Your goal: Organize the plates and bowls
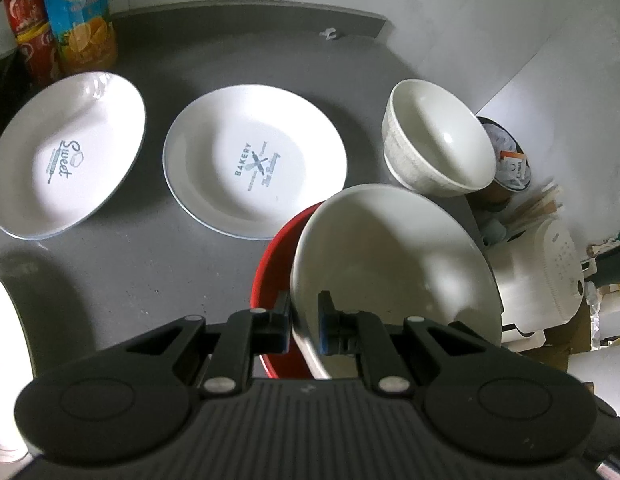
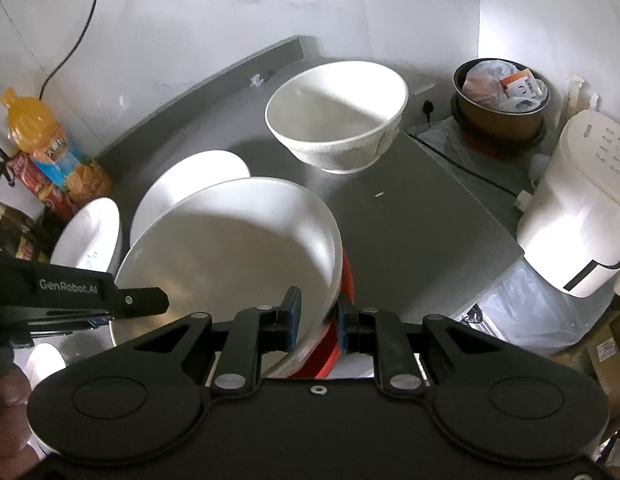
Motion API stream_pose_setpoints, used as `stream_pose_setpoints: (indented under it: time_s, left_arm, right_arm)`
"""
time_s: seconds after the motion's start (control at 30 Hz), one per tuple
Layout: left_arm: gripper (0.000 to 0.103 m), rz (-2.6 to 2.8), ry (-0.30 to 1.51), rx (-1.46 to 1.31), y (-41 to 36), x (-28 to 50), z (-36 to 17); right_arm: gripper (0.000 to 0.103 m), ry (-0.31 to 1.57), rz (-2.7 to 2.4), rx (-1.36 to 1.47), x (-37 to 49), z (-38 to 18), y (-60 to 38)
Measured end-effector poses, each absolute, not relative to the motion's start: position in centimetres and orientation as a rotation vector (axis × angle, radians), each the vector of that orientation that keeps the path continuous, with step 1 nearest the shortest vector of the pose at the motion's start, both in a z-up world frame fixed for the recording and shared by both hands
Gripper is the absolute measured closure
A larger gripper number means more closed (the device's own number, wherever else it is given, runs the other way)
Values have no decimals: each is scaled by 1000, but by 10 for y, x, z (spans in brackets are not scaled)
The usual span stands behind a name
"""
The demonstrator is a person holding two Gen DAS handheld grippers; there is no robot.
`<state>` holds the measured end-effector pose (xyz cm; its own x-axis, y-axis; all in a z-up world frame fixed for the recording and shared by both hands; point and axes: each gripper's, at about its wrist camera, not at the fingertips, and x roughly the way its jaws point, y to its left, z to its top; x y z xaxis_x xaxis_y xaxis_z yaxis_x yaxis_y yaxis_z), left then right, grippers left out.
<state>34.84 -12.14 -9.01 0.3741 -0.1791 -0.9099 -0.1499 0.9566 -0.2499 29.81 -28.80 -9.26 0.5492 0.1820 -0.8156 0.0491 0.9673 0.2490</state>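
White bowl rim sits clamped between both grippers' jaws.

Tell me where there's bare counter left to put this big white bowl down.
Bare grey counter lies between the small white bowl and the rice cooker, right of the held white bowl. A second patch sits in front of the Sweet plate and Bakery plate. The bottles crowd the back left.

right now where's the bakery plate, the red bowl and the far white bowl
bakery plate [image 1: 255, 162], left wrist view, printed centre
red bowl [image 1: 272, 268], left wrist view, exposed rim
far white bowl [image 2: 337, 114], right wrist view, inner wall
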Motion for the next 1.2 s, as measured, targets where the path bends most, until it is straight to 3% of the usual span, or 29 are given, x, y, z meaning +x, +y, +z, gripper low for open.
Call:
stream_pose_setpoints:
  time_s: [0.63, 1.03, 1.2]
  left_arm:
    - [88, 1, 1256, -291, -120, 358, -99]
    - [76, 16, 1274, -300, -120, 363, -92]
    - [66, 0, 1215, -270, -121, 363, -74]
  right_arm:
    - [77, 1044, 122, 195, 312, -98, -278]
    - [77, 1060, 134, 243, 314, -99, -284]
    - [92, 1045, 110, 202, 317, -101, -285]
